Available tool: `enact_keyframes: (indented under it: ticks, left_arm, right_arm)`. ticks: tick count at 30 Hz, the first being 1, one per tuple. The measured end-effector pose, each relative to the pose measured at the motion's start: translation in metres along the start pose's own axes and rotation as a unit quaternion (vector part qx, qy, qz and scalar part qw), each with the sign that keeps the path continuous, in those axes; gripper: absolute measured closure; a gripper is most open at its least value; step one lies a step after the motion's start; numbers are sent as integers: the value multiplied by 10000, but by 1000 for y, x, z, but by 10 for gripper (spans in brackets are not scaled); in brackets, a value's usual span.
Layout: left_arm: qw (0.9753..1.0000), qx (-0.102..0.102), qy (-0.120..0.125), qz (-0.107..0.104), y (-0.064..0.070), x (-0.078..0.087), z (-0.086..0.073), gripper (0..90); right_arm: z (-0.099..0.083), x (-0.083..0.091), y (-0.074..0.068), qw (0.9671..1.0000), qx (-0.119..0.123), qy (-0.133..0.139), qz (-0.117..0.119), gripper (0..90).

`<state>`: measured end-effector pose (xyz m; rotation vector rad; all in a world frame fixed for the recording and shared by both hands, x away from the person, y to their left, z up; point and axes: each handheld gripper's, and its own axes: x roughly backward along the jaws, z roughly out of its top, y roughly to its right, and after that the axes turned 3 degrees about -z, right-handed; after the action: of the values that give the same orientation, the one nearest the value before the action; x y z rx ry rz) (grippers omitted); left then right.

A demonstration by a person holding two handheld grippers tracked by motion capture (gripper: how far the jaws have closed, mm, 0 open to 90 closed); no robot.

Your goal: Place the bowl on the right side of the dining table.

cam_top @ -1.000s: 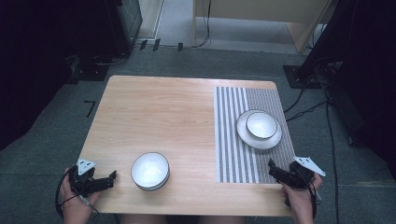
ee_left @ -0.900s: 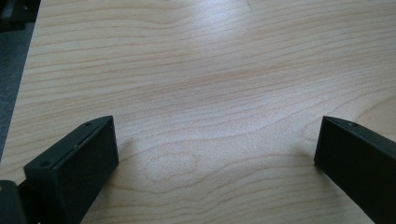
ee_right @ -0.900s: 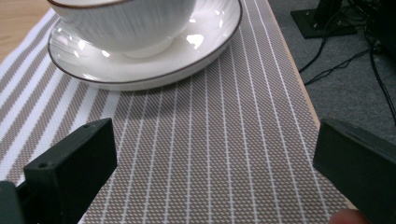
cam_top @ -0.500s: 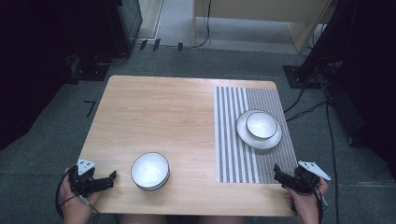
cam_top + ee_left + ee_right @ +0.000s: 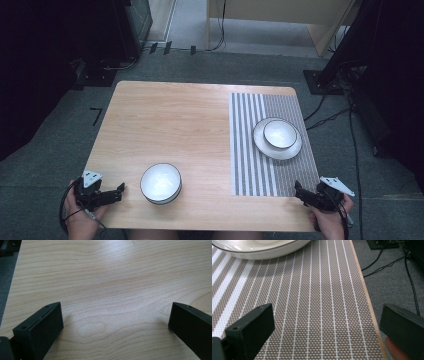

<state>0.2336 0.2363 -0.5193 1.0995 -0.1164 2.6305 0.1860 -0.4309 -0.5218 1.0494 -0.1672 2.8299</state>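
A white bowl (image 5: 160, 183) stands on the wooden table (image 5: 175, 120) near its front edge. A second white bowl (image 5: 280, 133) sits on a white plate (image 5: 265, 145) on the striped placemat (image 5: 250, 150) at the right. My left gripper (image 5: 120, 189) rests at the table's front left corner, left of the near bowl, open with bare wood (image 5: 115, 302) between its jaws. My right gripper (image 5: 298, 189) is at the front right corner, open over the placemat (image 5: 319, 302); the plate's rim (image 5: 262, 251) lies ahead of it.
Grey carpet surrounds the table. Cables (image 5: 325, 112) run across the floor at the right. Dark equipment stands (image 5: 330, 80) are at the back right and dark furniture (image 5: 130, 25) at the back left. The table's right edge (image 5: 368, 305) is close to my right gripper.
My right gripper has drawn back toward the front right corner of the table. The left gripper has stayed nearly still.
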Motion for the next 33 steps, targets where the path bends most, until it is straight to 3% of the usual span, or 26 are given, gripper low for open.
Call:
enact_keyframes:
  ticks: [15, 29, 33]
  left_arm:
    - [10000, -2, -1, 0, 0, 0, 0, 0]
    - [10000, -12, -3, -10, 0, 0, 0, 0]
    - [10000, -15, -3, -12, 0, 0, 0, 0]
  right_arm:
    - [-4, 0, 1, 9998, 16, -208, -19, 0]
    - [-9, 3, -4, 9989, 320, -324, -149, 1]
    - [-13, 5, -4, 9992, 314, -218, -152, 1]
